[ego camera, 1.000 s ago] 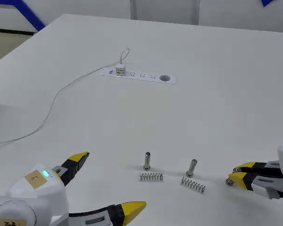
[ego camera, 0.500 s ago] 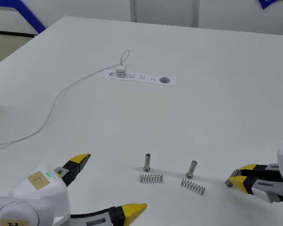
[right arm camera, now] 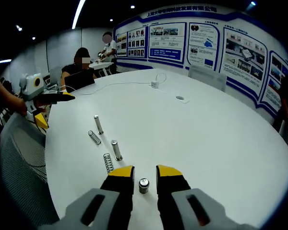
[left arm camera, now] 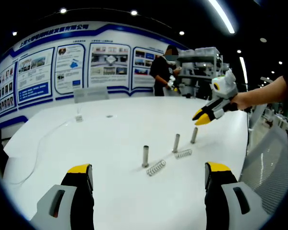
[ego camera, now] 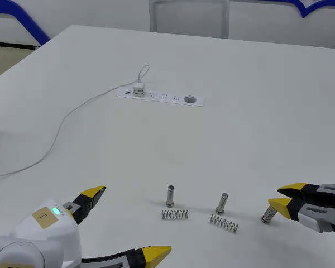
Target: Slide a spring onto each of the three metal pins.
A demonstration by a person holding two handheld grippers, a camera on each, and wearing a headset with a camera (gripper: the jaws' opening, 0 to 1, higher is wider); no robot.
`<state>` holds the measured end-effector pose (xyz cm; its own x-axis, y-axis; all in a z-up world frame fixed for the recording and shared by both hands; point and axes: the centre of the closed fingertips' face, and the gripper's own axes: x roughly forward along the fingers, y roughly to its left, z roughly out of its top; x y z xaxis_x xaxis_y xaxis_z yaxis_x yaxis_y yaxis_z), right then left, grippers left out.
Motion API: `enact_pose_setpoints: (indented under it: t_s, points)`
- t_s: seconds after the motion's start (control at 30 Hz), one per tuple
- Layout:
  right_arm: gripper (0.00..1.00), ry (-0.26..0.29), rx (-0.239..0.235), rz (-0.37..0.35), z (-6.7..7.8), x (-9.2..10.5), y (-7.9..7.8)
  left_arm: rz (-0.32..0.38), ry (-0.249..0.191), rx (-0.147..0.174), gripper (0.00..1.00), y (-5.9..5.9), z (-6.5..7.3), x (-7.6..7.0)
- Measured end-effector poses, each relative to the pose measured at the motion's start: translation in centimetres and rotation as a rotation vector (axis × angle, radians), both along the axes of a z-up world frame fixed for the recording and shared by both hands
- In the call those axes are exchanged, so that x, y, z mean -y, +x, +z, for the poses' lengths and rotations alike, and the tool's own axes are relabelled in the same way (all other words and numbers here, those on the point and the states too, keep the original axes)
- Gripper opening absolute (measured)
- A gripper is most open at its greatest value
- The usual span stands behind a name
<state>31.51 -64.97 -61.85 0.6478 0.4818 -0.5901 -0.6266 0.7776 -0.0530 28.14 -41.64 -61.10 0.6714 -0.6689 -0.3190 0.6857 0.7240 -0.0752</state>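
Two bare metal pins (ego camera: 170, 195) (ego camera: 222, 202) stand upright on the white table (ego camera: 240, 111). A loose spring (ego camera: 175, 214) (ego camera: 224, 224) lies in front of each. Further right, a third pin (ego camera: 268, 214) stands with a spring around it. My right gripper (ego camera: 283, 196) is open, its yellow tips just right of that pin; in the right gripper view the pin (right arm camera: 143, 185) sits between the jaws with a gap on each side. My left gripper (ego camera: 125, 223) is wide open and holds nothing, near the front edge, left of the pins (left arm camera: 145, 156).
A white power strip (ego camera: 159, 96) with a plug (ego camera: 138, 88) and a trailing cable (ego camera: 61, 125) lies further back on the table. A chair (ego camera: 188, 17) stands behind the far edge. People stand and sit in the background (right arm camera: 84, 64).
My right gripper has opened and let go of the third pin, which now stands free with the spring on it. The head camera has shifted slightly.
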Motion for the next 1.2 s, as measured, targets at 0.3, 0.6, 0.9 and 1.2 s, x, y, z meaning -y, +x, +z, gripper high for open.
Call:
enact_pose_setpoints:
  t_s: [0.3,0.6,0.9,1.2]
  points:
    - [0.19,0.02,0.003,0.085,0.3,-3.0,-1.1,-0.001,-0.007,0.004,0.99,0.0,0.1,0.1]
    - [0.19,-0.01,-0.066,0.145,-3.2,-5.0,-2.7,0.0,0.002,0.001,0.99,0.0,-0.1,0.0]
    - [0.19,-0.038,-0.12,0.165,-5.9,-5.8,-2.9,-0.002,0.013,-0.009,0.98,0.0,-0.4,0.0]
    - [0.18,-0.079,-0.121,0.208,-7.3,-7.4,-2.1,-0.004,0.029,-0.017,0.98,-0.1,-0.7,0.0]
